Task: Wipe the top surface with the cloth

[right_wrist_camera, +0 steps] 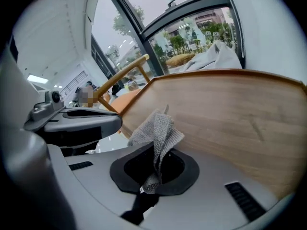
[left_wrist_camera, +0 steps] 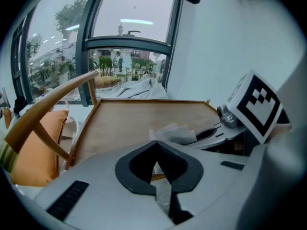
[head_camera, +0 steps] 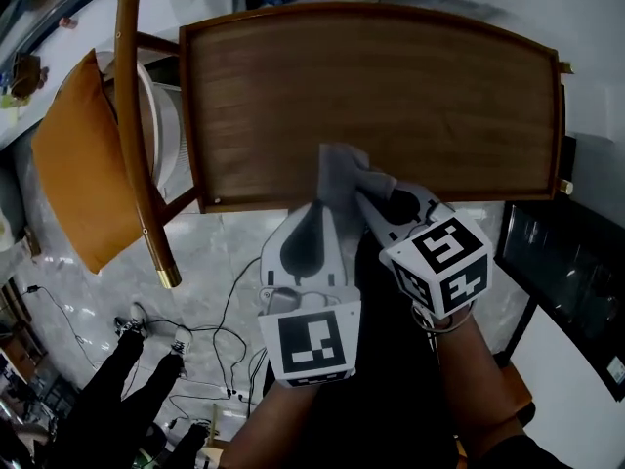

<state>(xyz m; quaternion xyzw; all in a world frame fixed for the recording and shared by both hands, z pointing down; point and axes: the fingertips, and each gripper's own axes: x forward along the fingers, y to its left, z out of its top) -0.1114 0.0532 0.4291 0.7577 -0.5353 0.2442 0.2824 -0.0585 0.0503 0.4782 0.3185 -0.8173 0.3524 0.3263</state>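
cloth point(head_camera: 342, 169): on the worktop point(head_camera: 439, 86) at its near edge, in the right gripper point(head_camera: 363, 191) fingers
left gripper point(head_camera: 318, 203): just left of the right gripper
chair point(head_camera: 137, 115): left of the worktop
cushion point(head_camera: 78, 164): on the chair

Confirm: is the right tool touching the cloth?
Touching. The right gripper view shows the grey cloth pinched between the jaws of the right tool.

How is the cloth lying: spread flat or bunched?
Bunched: the cloth sticks up crumpled from the right gripper's shut jaws, above the table.
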